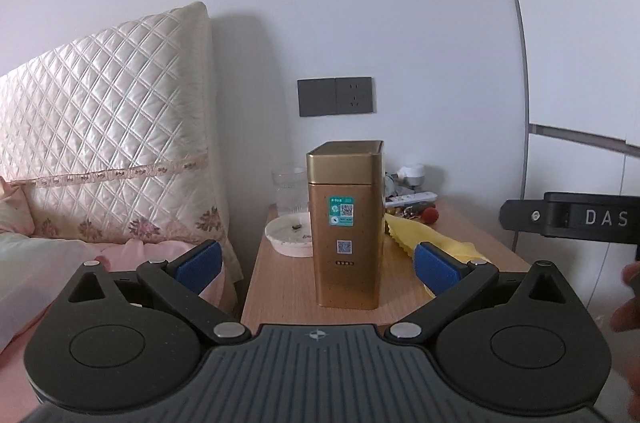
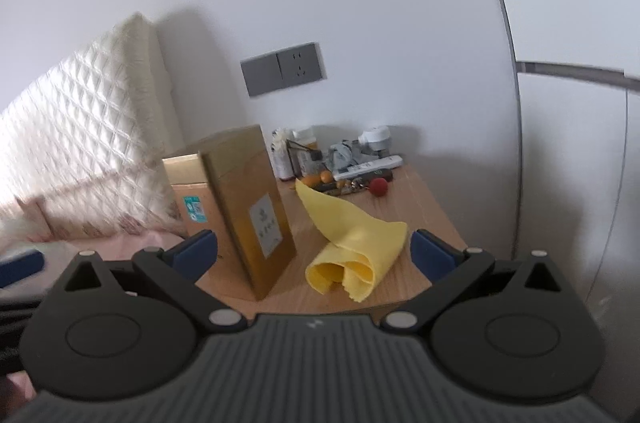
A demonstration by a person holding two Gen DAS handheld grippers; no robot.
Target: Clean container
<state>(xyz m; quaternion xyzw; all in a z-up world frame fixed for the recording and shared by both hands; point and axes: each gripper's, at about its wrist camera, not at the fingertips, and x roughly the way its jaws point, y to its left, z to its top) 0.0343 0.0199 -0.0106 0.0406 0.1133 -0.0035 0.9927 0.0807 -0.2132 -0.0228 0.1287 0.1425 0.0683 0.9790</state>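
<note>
left wrist only: white dish (image 1: pixel 289 235) behind gold tin (image 1: pixel 345 231).

Black claw (image 1: pixel 316 259), blue pads (image 1: pixel 200 263), apparently ribbed.

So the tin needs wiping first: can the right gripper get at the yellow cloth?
Probably yes. The right gripper is open, and the yellow cloth lies loose beside the gold tin, nothing between them.
</note>
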